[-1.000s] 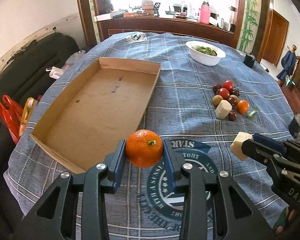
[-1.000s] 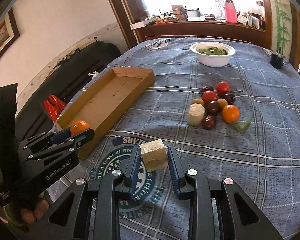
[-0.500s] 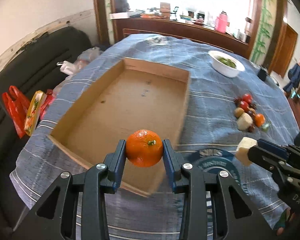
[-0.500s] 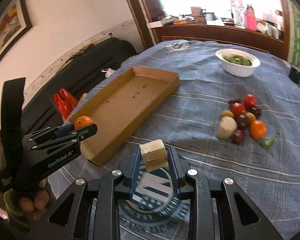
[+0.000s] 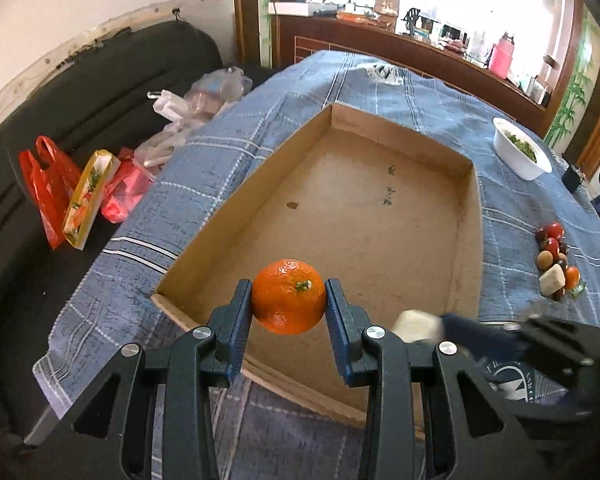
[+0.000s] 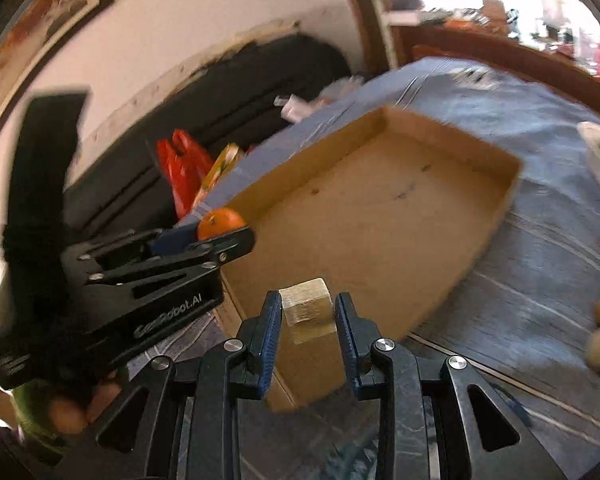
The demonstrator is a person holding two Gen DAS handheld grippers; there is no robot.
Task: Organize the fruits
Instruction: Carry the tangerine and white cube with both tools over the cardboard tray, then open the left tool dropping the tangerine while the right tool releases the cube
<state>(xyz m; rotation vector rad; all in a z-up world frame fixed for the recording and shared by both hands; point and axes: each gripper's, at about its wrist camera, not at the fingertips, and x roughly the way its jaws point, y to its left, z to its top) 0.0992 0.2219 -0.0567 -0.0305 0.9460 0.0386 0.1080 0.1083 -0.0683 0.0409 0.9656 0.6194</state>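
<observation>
1. Presently, the left gripper (image 5: 288, 302) has its jaws clamped on an orange (image 5: 288, 301), one blue pad against each side of the fruit, stem end toward the camera.
2. The orange hangs in the air above the near end of the box (image 5: 380, 208), just inside its near wall, clear of the box floor.
3. The right gripper (image 6: 307, 312) has its jaws closed on a pale block (image 6: 308, 309), gripped on two opposite faces.
4. The block is held above the near right part of the box (image 6: 380, 216), clear of the floor.
5. In the left wrist view, the right gripper (image 5: 436, 326) enters from the right with the block (image 5: 414, 325) at its tip, just beside the left jaws; this part is motion-blurred.
6. In the right wrist view, the left gripper (image 6: 224, 229) sits at left with the orange (image 6: 220, 222) at its tip, over the left near wall of the box.
7. The box is an open shallow cardboard tray with only small marks on its floor. It lies on the surface (image 5: 236, 160), which is covered by a blue checked cloth.
8. A pile of small fruit (image 5: 556, 258), red, dark, tan and orange, lies on the cloth, right of the box and well apart from it.
9. A white bowl (image 5: 520, 156) with green contents stands at the far right.
10. Red bags (image 5: 56, 184) lie on a dark sofa (image 5: 80, 100) left of the surface.
</observation>
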